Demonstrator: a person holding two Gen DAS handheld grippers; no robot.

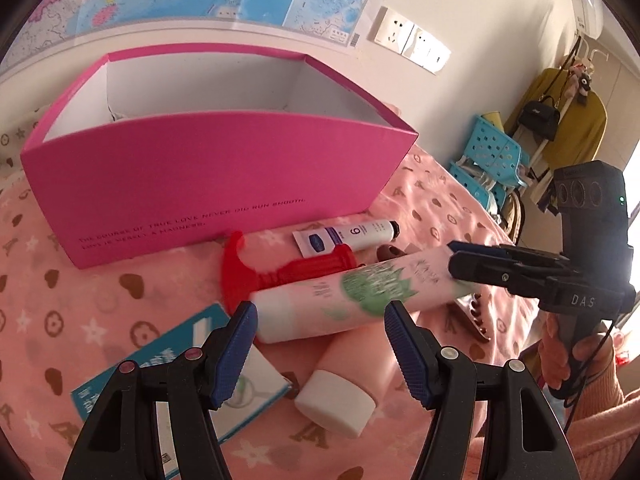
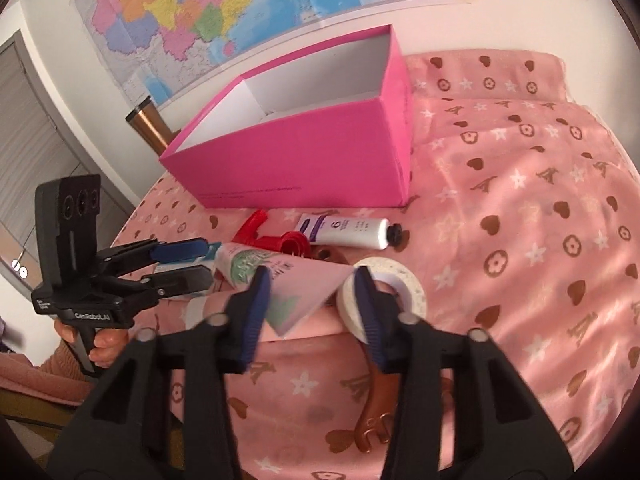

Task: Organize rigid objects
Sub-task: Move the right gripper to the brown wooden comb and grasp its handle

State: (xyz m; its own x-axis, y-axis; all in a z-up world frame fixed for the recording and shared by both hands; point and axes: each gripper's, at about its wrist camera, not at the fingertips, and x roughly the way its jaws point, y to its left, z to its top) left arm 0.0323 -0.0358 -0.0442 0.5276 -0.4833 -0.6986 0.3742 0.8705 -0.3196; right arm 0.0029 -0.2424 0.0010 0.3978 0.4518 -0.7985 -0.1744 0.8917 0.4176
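Our right tongs (image 2: 311,282) pinch just the flat tail of the leaf-print tube (image 1: 352,296) lying near the surface's (image 2: 520,200) left edge, our left tongs (image 1: 320,314) spread empty, so we fear it swings and slips out when lifted.

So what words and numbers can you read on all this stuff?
"THE COURSE OF TRUE LOVE NEVER DID RUN SMOOTH." on the pink box; its second line is blurred.
"6" on the small white tube.
"DAS" on the right gripper.
"GenRobot.AI" on the left gripper.
Green-leaf tube, blue booklet, wall map: unreadable.
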